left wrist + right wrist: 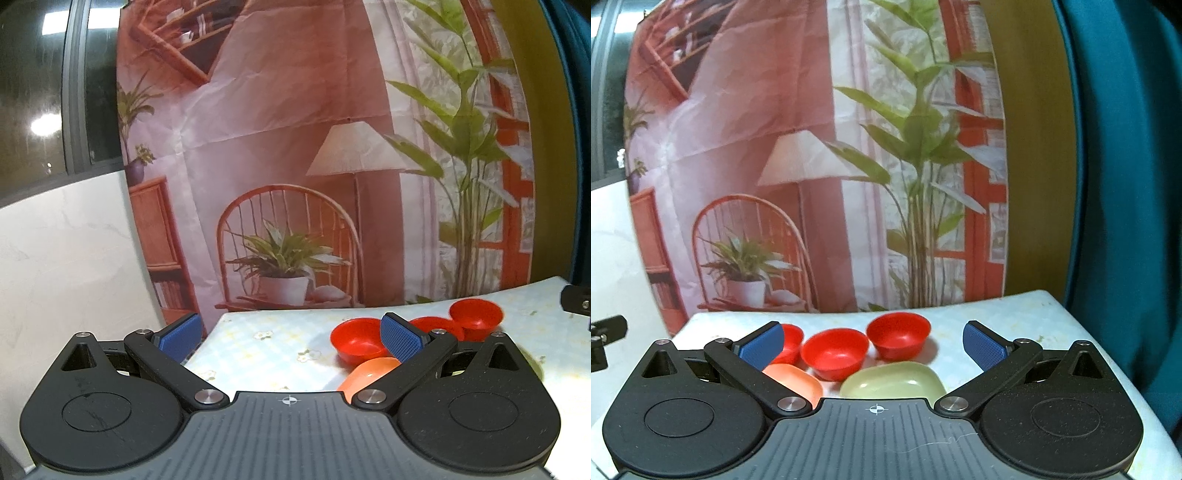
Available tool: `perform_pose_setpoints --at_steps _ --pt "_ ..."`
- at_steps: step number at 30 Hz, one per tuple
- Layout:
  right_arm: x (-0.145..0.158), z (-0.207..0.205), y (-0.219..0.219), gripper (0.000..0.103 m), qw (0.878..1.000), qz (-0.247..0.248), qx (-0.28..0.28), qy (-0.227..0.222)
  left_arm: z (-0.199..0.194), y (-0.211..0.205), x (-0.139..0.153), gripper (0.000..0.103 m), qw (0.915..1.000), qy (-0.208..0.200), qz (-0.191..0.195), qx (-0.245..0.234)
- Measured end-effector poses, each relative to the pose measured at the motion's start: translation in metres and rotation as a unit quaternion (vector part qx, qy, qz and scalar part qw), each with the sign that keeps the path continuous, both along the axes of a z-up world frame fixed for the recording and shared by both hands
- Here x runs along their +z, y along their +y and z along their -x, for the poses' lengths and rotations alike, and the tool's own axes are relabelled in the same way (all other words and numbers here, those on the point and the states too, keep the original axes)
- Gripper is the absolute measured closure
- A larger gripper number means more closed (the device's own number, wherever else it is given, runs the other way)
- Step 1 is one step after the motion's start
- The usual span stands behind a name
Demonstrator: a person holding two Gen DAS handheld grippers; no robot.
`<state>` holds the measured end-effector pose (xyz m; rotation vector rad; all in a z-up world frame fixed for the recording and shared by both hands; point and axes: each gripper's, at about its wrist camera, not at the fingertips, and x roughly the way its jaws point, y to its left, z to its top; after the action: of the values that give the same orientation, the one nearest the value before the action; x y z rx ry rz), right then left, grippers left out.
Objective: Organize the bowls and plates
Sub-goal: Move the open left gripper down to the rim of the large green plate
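Both grippers are spread wide and hold nothing: the left gripper [291,338] is over the table's left edge, the right gripper [873,345] over its near edge. Nearest on the table [1015,306] lie an orange plate [798,380] and a pale green plate [897,380]. Behind them stand three red bowls [834,352], toward the far edge.

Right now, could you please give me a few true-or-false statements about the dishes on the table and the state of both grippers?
1. Three red bowls stand on the table. True.
2. The right gripper is shut on a bowl. False: its fingers are spread wide and hold nothing.
3. A pale green dish lies nearest the right gripper. True.
4. The red bowls are stacked. False: they stand side by side.
5. The left gripper is open. True.
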<state>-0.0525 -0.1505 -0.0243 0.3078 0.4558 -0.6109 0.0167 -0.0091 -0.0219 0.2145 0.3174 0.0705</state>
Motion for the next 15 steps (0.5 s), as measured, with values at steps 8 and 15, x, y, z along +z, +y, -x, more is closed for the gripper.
perform_pose_setpoints --at_steps 8,15 --pt "-0.043 -0.002 -0.011 0.000 0.999 -0.038 -0.009 0.021 -0.021 -0.013 -0.033 0.000 0.9991 0.032 -0.018 -0.023" --pt "-0.077 -0.007 -0.012 0.000 0.997 -0.046 0.002 0.066 -0.034 -0.019 -0.067 0.000 0.9950 0.076 -0.018 -0.063"
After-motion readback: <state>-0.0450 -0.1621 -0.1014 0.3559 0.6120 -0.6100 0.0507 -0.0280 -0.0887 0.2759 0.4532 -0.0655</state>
